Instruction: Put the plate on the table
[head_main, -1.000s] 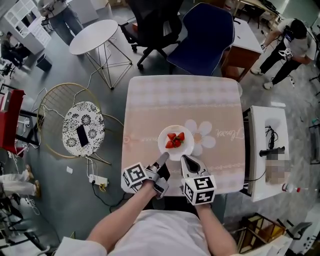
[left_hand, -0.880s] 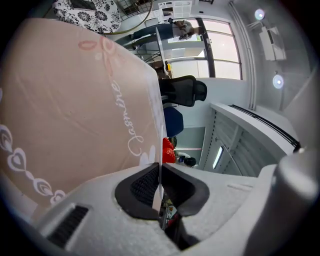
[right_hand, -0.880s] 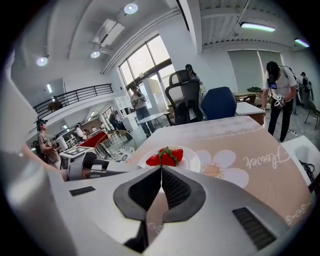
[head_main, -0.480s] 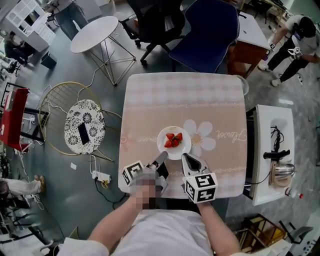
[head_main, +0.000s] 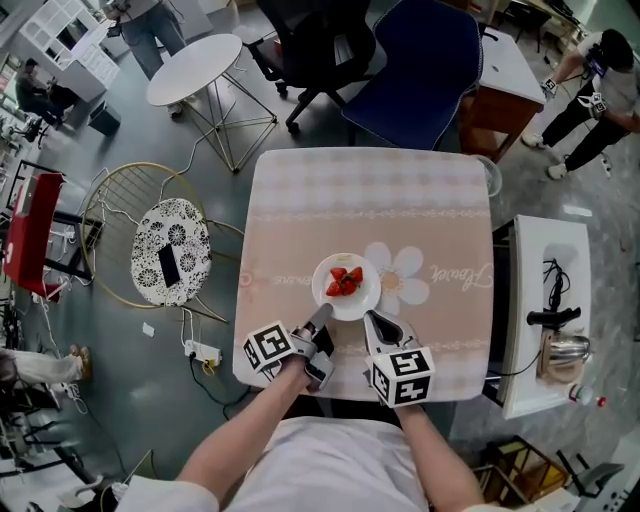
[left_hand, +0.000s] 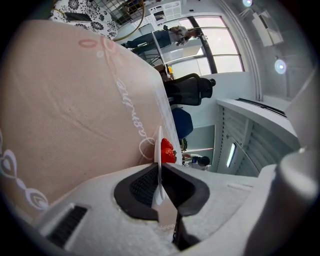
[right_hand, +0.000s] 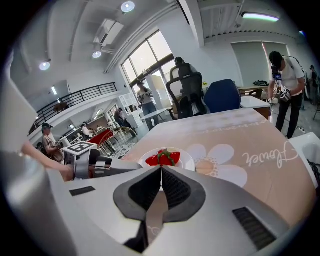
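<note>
A white plate (head_main: 362, 296) with red strawberries (head_main: 343, 281) lies near the front middle of the pink flower-print tablecloth (head_main: 300, 210). My left gripper (head_main: 322, 318) is turned on its side and shut on the plate's near-left rim; in the left gripper view the plate (left_hand: 159, 165) shows edge-on between the jaws of the left gripper (left_hand: 160, 172), with the strawberries (left_hand: 167, 151) beyond. My right gripper (head_main: 369, 319) is shut with its tips at the near-right rim. In the right gripper view the plate (right_hand: 185, 161) lies flat just past the tips of the right gripper (right_hand: 161, 175), with nothing held.
A dark blue chair (head_main: 420, 60) stands behind the table. A white side unit (head_main: 545, 250) with a kettle (head_main: 565, 350) is at the right. A wire chair with a patterned cushion (head_main: 168, 252) and a round white table (head_main: 195, 68) are at the left. People stand at the back.
</note>
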